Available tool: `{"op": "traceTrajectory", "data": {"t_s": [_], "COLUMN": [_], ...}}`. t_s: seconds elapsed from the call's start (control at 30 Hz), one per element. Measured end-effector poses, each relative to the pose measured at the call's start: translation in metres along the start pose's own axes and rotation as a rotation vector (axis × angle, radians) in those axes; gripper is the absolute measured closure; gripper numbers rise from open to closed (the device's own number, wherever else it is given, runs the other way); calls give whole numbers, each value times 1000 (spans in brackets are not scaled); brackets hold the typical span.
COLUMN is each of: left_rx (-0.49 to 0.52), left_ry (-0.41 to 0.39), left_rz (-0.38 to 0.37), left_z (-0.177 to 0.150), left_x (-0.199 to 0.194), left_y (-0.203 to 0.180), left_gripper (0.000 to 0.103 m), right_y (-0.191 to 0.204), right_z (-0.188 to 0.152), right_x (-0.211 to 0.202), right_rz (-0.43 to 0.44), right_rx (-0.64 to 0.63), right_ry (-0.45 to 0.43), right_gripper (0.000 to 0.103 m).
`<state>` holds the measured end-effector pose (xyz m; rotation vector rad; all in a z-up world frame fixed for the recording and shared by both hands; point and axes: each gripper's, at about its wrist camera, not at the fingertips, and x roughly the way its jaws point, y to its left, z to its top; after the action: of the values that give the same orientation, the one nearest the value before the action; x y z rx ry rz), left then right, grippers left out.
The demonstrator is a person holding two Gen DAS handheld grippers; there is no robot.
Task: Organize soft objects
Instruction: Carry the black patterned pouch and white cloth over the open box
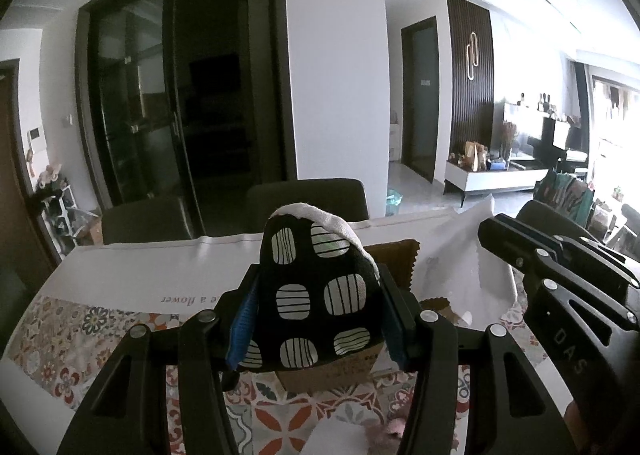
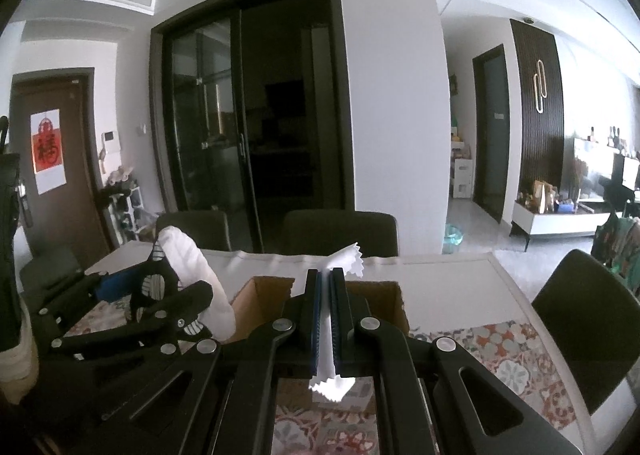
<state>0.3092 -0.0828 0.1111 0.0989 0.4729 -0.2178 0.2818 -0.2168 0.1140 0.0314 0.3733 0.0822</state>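
A black oven mitt with white striped patches and a pale lining stands upright between the blue pads of my left gripper, which is shut on it above the table. My right gripper is shut on a thin white cloth with zigzag edges; its lower end hangs out behind the jaws. The right gripper also shows at the right of the left wrist view, with the white cloth spread beside it. In the right wrist view, the left gripper and the mitt are at the left.
An open cardboard box sits on the table under both grippers, with a brown zigzag-edged cloth at it. The table carries a flower-patterned cover. Dark chairs stand along the far side and one at the right.
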Motion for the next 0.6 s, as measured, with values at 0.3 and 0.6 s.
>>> {"op": "traceTrajectory", "data": {"t_s": [0.3, 0.6], "left_rx": [19, 37], "left_ry": [50, 152], "left_rz": [9, -31], "left_z": [8, 9], "left_x": [46, 105], "left_y": [-5, -15], "left_gripper": [49, 49], "right_y": [-12, -26], "right_z": [1, -10], "right_x": [44, 96], "right_rz": [-6, -8], "right_rx": [9, 20], "right_ry": [48, 138], "right_gripper": [97, 97]}}
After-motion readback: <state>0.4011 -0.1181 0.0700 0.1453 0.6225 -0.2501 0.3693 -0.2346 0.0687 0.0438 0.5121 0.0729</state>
